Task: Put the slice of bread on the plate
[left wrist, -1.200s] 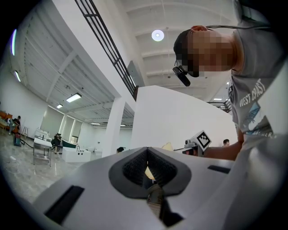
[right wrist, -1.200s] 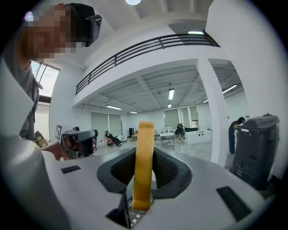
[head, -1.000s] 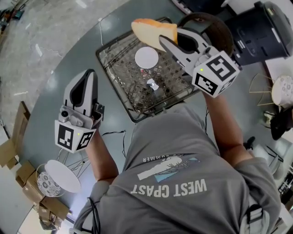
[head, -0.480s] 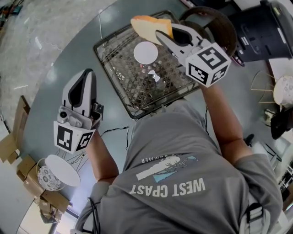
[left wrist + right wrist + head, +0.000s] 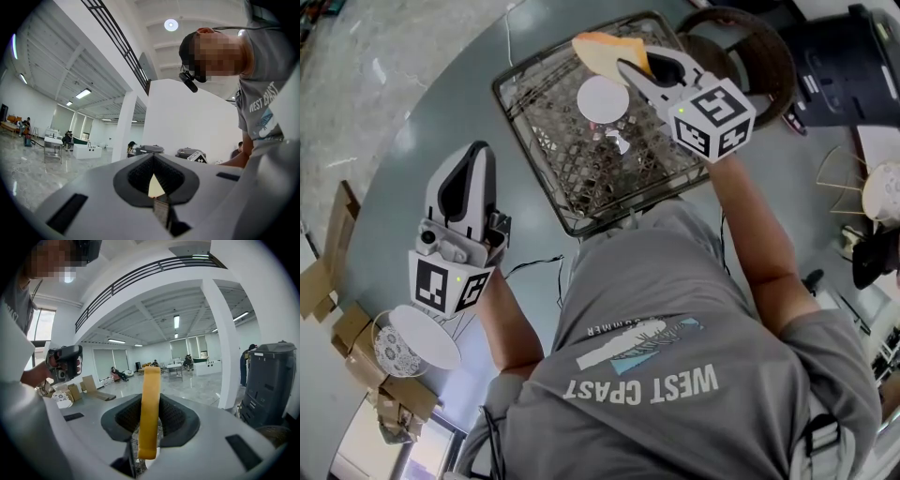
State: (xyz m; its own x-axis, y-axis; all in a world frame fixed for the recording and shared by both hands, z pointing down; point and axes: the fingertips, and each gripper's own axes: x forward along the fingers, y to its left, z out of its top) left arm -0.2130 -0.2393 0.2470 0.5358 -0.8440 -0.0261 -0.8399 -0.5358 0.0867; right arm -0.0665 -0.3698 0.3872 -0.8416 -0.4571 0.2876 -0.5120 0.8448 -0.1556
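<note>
A slice of bread with a tan crust stands on edge between the jaws of my right gripper, which is shut on it. It hangs just beyond a small white plate lying in a wire rack on the grey table. In the right gripper view the bread fills the gap of the right gripper. My left gripper is held over the bare table left of the rack. Its jaws meet with nothing between them, as the left gripper shows in its own view.
A dark round basket and a black bin stand at the back right. Cardboard boxes and a small stand with a white plate sit off the table at the lower left. My torso hides the near table edge.
My right gripper has come down and in towards the rack with the bread still in it. The left gripper has barely shifted.
</note>
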